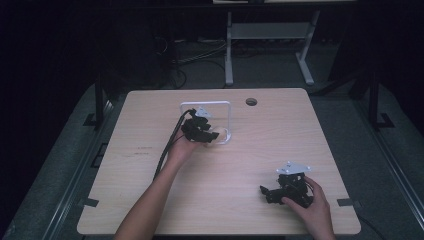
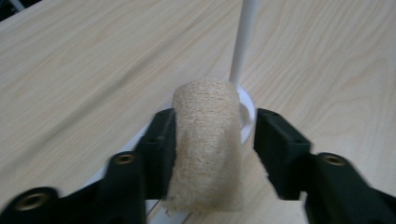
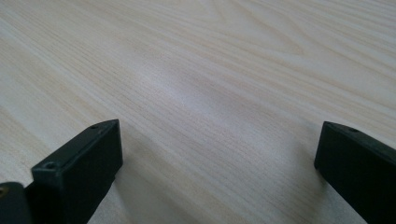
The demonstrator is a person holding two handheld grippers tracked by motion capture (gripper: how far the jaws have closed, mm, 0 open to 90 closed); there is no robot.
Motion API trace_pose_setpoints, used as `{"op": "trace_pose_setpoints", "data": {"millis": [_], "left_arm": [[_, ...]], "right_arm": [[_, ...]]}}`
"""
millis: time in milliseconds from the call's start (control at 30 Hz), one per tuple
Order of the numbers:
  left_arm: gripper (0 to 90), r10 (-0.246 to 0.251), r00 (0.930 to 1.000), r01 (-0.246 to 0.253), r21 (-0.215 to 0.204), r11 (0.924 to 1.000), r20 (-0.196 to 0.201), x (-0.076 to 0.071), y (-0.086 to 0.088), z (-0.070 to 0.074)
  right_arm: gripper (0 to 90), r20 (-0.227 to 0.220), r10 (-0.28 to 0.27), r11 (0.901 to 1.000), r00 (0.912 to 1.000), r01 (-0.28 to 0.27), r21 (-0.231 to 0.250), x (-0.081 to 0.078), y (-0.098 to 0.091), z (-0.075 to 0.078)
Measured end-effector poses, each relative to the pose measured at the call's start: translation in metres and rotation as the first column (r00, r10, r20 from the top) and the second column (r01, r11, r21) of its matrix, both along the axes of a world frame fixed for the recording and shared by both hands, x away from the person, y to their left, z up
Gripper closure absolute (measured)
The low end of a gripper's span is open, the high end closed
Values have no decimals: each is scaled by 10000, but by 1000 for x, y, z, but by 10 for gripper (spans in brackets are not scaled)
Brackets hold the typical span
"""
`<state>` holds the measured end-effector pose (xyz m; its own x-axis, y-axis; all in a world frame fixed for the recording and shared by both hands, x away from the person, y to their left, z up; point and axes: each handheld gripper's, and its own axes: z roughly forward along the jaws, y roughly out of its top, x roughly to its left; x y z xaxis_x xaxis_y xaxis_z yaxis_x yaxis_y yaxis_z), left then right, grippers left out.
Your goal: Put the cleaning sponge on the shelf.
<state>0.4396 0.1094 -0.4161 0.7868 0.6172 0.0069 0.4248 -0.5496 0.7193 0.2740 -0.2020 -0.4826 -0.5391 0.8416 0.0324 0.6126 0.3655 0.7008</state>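
Judging by the frames, the left gripper [image 1: 202, 131] has its fingers around the loofah roll [image 2: 207, 144] at the white stand [image 1: 227, 119] but not pressing; lifting remains; the right gripper [image 1: 280, 192] rests released on the tabletop [image 1: 260, 150].

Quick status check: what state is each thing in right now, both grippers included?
Left gripper: half open, one finger against the loofah roll, a gap at the other.
Loofah roll: upright between the fingers, beside the white stand.
White stand: upright on the table.
Right gripper: open wide, nothing between its fingers.
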Motion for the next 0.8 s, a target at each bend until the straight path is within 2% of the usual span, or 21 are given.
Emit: {"op": "trace_pose_setpoints", "data": {"millis": [133, 267, 400, 533, 667, 800], "left_arm": [[720, -137, 9999, 136, -159, 9998, -73, -7, 3, 6], [899, -341, 9987, 328, -352, 9988, -376, -14, 2, 8], [900, -607, 9965, 592, -280, 9979, -583, -21, 0, 3], [900, -790, 9932, 752, -468, 9961, -856, -28, -2, -5], [900, -995, 9899, 980, -190, 9950, -1006, -33, -5, -16], [900, -921, 9875, 931, 16, 9957, -1277, -32, -5, -29]], "right_arm": [[6, 10, -3, 10000, 10000, 3, -25, 0, 0, 0], [6, 13, 0, 10000, 10000, 0, -23, 0, 0, 0], [6, 12, 14, 10000, 10000, -14, -42, 0, 0, 0], [6, 12, -1, 10000, 10000, 1, -29, 0, 0, 0], [6, 10, -1, 10000, 10000, 1, -29, 0, 0, 0], [6, 20, 14, 10000, 10000, -14, -32, 0, 0, 0]]}}
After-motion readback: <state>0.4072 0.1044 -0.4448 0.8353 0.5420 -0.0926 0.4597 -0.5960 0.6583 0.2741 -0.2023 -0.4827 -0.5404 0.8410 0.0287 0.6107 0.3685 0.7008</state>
